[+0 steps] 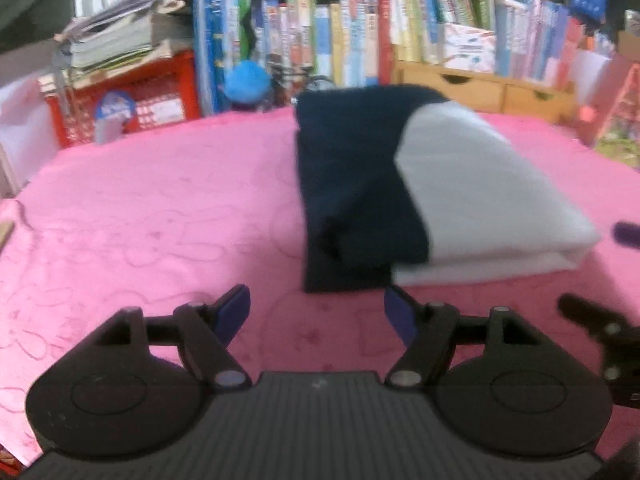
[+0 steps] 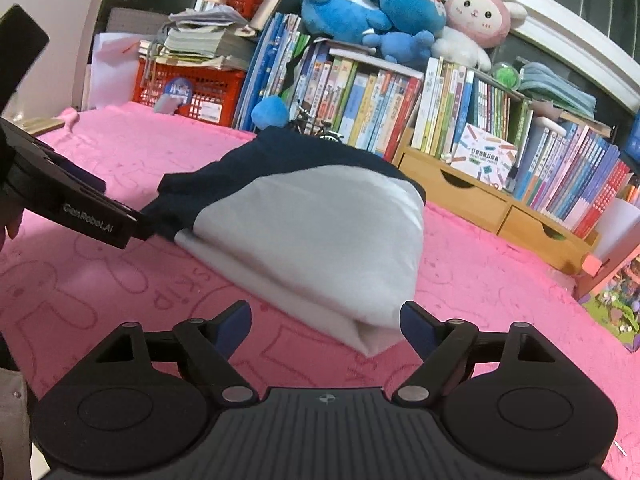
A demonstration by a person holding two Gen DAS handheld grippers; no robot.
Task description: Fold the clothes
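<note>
A folded navy-and-white garment (image 1: 404, 196) lies at center right of the left wrist view on a pink-covered worktop (image 1: 152, 208). The left gripper (image 1: 317, 307) tilts downward just short of the garment's near edge, jaws spread with only pink cloth between them. The right gripper (image 2: 326, 322) also angles down at the garment's white corner (image 2: 372, 336), jaws spread, nothing pinched. Bookshelves (image 2: 460, 120) fill the upper frame.
</note>
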